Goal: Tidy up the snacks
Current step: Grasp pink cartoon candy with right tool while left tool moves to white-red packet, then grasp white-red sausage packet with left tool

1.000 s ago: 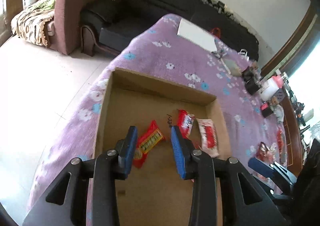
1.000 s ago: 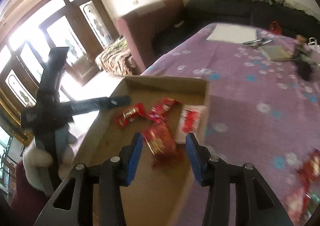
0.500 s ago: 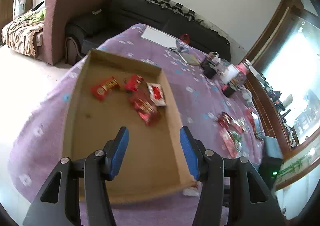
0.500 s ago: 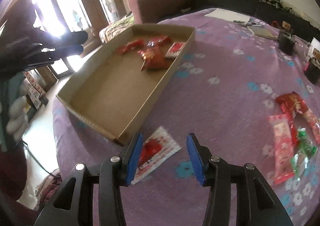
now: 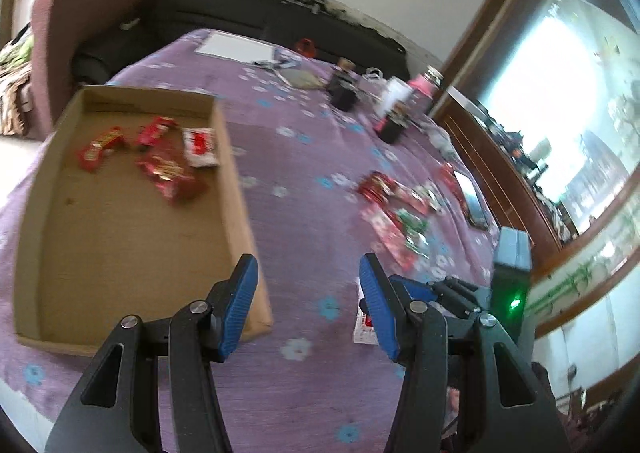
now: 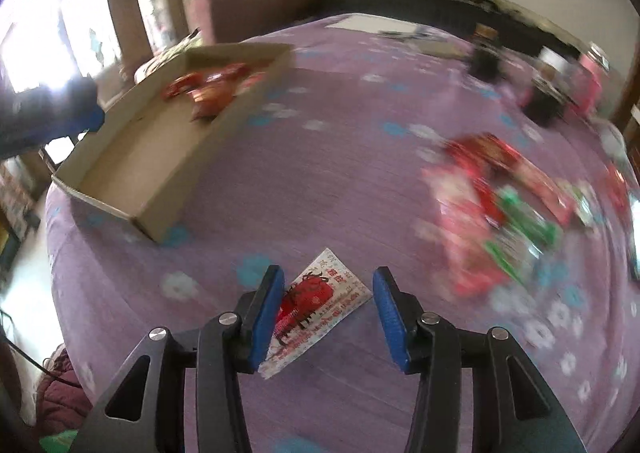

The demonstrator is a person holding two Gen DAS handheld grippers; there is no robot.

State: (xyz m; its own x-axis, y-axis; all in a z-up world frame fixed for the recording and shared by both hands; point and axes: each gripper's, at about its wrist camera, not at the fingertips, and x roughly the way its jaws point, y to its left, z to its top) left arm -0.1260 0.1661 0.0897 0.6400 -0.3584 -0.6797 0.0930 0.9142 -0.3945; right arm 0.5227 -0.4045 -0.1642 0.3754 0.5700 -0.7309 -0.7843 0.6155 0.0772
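Snack to pick: white packet with red picture [image 6: 318, 307], flat on the purple cloth, outside the box.
Way from right tool: right tool [image 6: 328, 315] just above it, packet mostly between the blue pads, nearer the left pad [image 6: 267, 319], one end tucked under that pad.
Long way of packet: slanted, from low left to high right across the gap, not straight along the pads.
Right tool state: wide open, holding nothing.
Left tool state: left tool [image 5: 306, 307] wide open too, holding nothing, up over the cloth between box and packet.
Nearer tool: right one, by a lot; in the left view only a bit of the packet [image 5: 363, 323] peeks out beside the right pad.
Next move, a guess: small turn to line up with the slant, then down and squeeze; thin flat packet, so may slip or crumple.
Box: brown cardboard box [image 6: 176, 189], up and to the left of the packet, well apart; four snacks in its far end [image 5: 160, 157].
Other snacks: messy pile of red and green packets [image 6: 504, 209] to the right, blurry, not yet in the box.
Desk: desk [image 6: 320, 157] covered in purple cloth with white and blue flowers, soft, a bit wrinkly.
Room: dark sofa [image 5: 256, 17] and dark red armchair behind, bottles and jars at the far edge, bright windows on both sides.
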